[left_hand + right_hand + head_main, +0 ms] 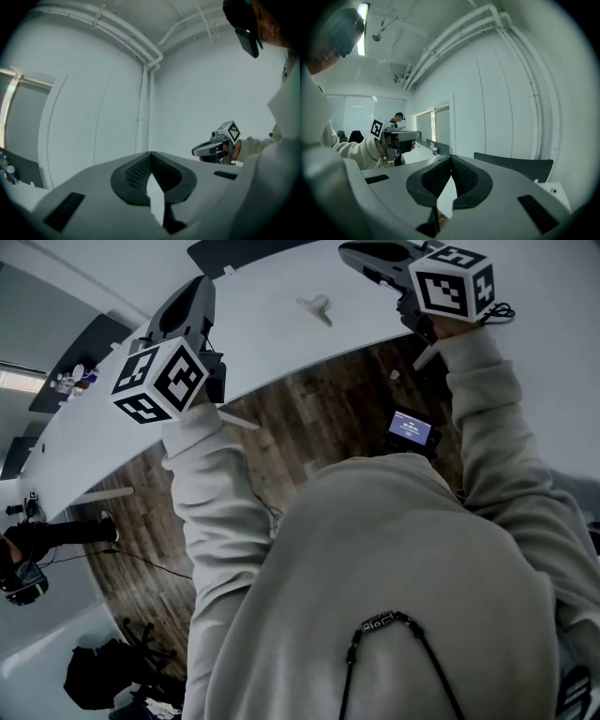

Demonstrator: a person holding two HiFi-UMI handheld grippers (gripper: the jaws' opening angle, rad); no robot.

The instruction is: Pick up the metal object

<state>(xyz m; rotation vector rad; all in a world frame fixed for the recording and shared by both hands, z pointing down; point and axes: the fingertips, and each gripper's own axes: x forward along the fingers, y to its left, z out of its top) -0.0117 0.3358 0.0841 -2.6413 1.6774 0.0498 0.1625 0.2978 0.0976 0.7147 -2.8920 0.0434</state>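
Observation:
A small silvery metal object [316, 306] lies on the long white table [262, 348], between the two grippers in the head view. My left gripper [199, 282] is held up over the table's near edge, left of the object, jaws shut and empty. My right gripper [349, 251] is raised to the object's right with its jaws pointing left, also shut on nothing. Both gripper views look at walls and ceiling pipes and do not show the object. The left gripper view shows the right gripper [213, 147]; the right gripper view shows the left gripper [401, 137].
Wooden floor [309, 427] lies below the table edge. A small device with a lit screen [411, 429] is near my right sleeve. Dark chairs [234, 251] stand beyond the table and bottles [75, 379] sit at its left end. A black bag [103, 676] lies on the floor.

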